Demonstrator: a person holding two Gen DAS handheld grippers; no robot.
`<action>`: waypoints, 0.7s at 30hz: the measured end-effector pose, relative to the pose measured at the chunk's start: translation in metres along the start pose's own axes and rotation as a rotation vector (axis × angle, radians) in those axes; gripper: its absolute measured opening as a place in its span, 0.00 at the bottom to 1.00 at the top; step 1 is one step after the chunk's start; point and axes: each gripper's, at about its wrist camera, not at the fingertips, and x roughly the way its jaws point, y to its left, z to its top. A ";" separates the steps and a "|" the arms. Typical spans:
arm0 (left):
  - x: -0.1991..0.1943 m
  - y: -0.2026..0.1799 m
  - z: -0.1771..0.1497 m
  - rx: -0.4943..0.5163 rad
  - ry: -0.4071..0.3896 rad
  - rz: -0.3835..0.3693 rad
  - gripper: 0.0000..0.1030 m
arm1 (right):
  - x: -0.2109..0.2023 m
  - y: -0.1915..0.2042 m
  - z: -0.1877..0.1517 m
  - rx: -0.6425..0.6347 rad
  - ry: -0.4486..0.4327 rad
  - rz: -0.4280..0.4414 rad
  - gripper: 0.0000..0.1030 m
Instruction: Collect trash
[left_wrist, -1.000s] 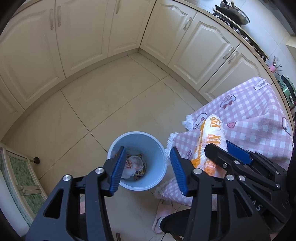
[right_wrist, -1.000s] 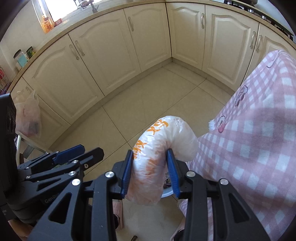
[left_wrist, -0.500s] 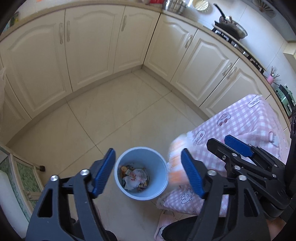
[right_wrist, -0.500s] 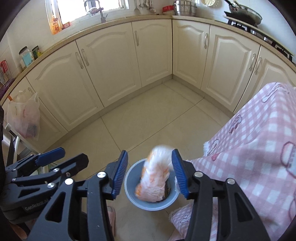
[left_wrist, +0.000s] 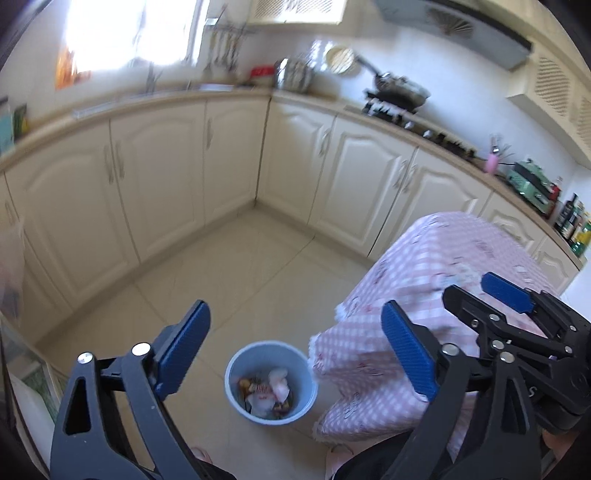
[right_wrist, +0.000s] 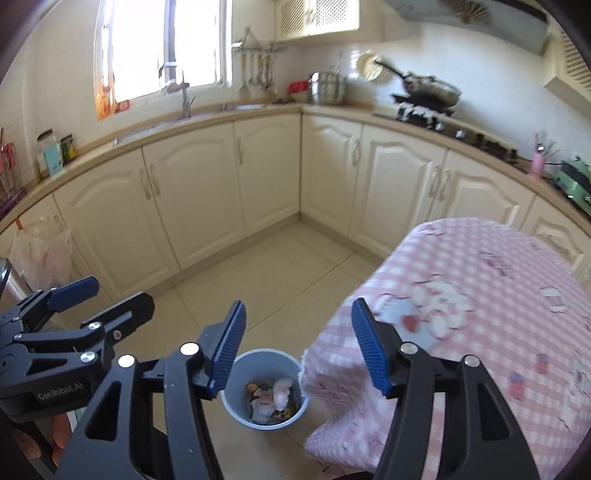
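Bin (left_wrist: 236, 373): light blue. Tablecloth (right_wrist: 480, 295): pink/white check w/ cartoon prints. Cabinets (right_wrist: 192, 192): cream. Floor tiles (left_wrist: 240, 280): beige. Gripper pads (right_wrist: 227, 349): blue, ribbed; gripper frames black. Trash (right_wrist: 271, 400) in bin: white, pink, orange mix.

Daylight is pouring through the window (right_wrist: 162, 55) above the sink, washing out the white tiled wall. Cream cabinets (right_wrist: 192, 199) are wrapping around the corner under a beige worktop (right_wrist: 332, 110), a pan (right_wrist: 432, 90) is sitting on the stove, and pale floor tiles (right_wrist: 280, 273) are running up to a pink checked tablecloth (right_wrist: 498, 280).
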 end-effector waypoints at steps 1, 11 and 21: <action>-0.012 -0.008 0.001 0.015 -0.025 -0.004 0.91 | -0.017 -0.007 -0.002 0.012 -0.024 -0.016 0.61; -0.102 -0.073 -0.015 0.116 -0.171 -0.098 0.93 | -0.155 -0.049 -0.031 0.093 -0.219 -0.153 0.72; -0.181 -0.104 -0.046 0.185 -0.315 -0.152 0.93 | -0.253 -0.052 -0.081 0.126 -0.373 -0.236 0.78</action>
